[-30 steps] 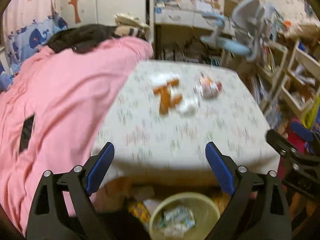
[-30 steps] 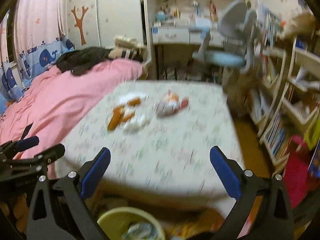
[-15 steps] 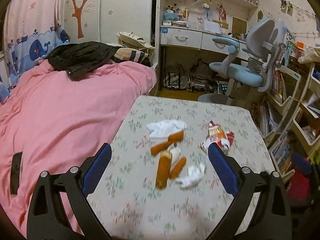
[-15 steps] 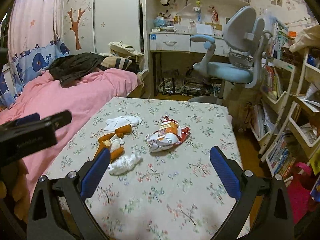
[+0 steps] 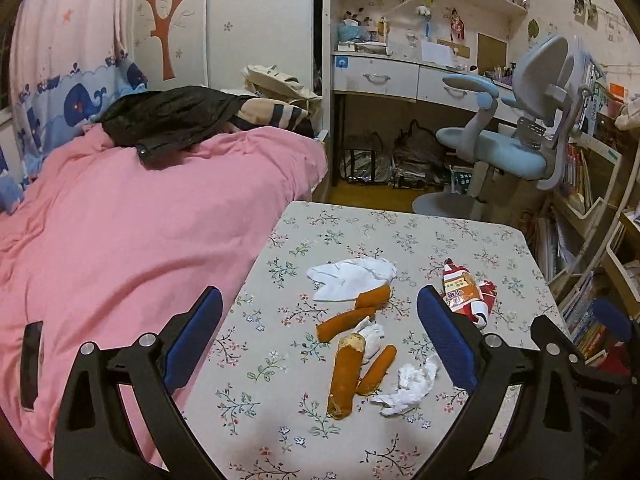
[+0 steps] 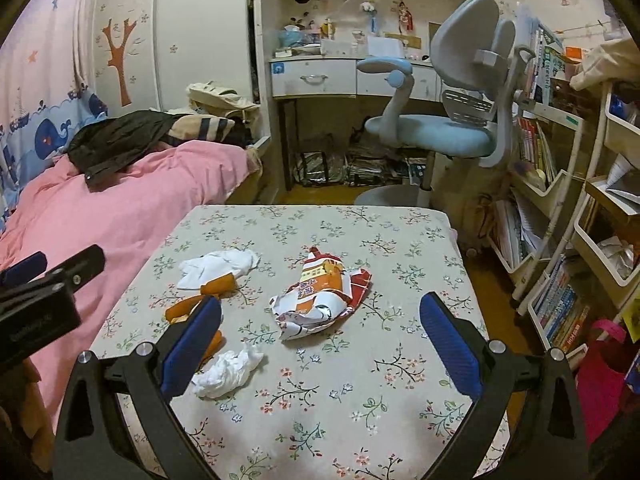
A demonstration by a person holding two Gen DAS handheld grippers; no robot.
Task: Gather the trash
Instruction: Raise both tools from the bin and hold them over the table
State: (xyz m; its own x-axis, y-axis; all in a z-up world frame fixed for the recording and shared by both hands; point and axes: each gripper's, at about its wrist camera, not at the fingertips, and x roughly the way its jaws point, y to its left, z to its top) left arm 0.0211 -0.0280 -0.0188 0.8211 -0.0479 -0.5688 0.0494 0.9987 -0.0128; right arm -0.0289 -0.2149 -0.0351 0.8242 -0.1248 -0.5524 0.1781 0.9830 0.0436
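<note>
Both grippers have swung up from the bin to the floral-cloth table [image 5: 280,360]. The left gripper [image 5: 320,340] and right gripper [image 6: 320,340] are hovering wide open, empty, tilting downward. Beyond lie orange peel strips [image 5: 346,372], crumpled white tissues [image 6: 226,372], a crushed red-orange wrapper [image 6: 320,296]; one strip is partly hidden.

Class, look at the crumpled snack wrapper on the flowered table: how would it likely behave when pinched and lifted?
The wrapper looks thin and creased, so it would probably crush and flop rather than hold shape. It appears empty and flattened, so likely very light. Its glossy printed film may slip between the pads.
</note>
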